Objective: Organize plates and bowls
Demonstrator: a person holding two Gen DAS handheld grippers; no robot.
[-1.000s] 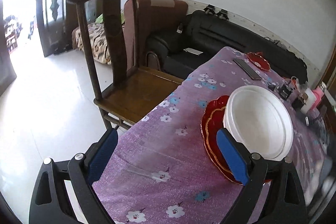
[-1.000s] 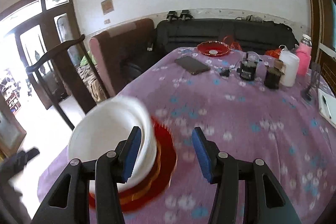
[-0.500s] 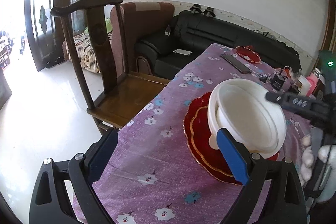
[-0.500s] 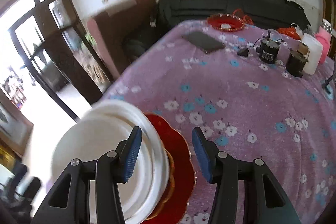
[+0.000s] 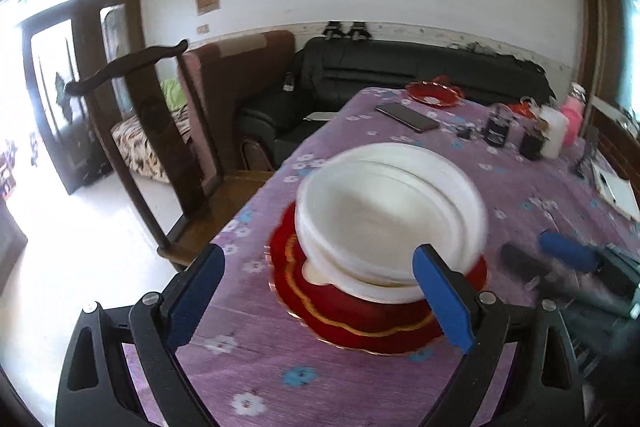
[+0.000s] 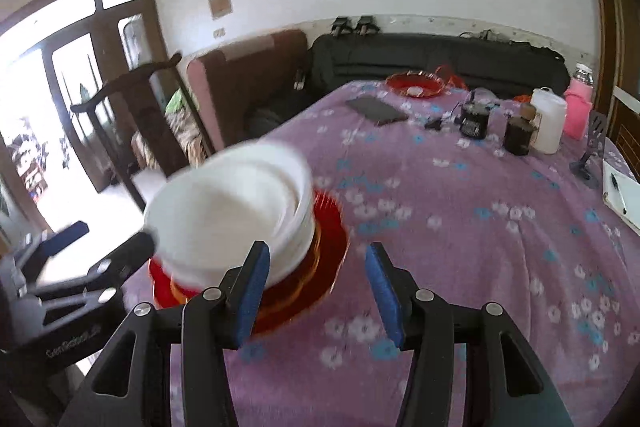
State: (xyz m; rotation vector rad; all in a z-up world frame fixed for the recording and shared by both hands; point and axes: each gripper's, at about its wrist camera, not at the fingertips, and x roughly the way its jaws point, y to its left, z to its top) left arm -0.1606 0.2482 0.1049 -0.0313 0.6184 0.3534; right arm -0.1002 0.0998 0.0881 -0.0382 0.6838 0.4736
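Note:
A stack of white bowls [image 5: 388, 215] sits on a stack of red plates with gold rims [image 5: 360, 323] near the front left of the purple flowered table [image 5: 520, 187]. My left gripper [image 5: 320, 299] is open and empty, its jaws wide apart just in front of the stack. In the right wrist view the bowls [image 6: 232, 211] and red plates [image 6: 304, 287] lie left of my right gripper [image 6: 318, 291], which is open and empty over the cloth. Another red plate [image 6: 414, 83] stands at the table's far end.
A dark wooden chair [image 5: 160, 147] stands at the table's left edge. At the far right are a phone [image 6: 376, 109], dark jars [image 6: 474, 123], a white jug [image 6: 548, 127], a pink bottle [image 6: 578, 111] and a notepad with pen [image 6: 624, 195]. A black sofa [image 5: 400, 71] is behind.
Both grippers swung: the left one turned right to face the stack square on, the right one rose and pulled back. The stack has stayed in place. Both stay open.

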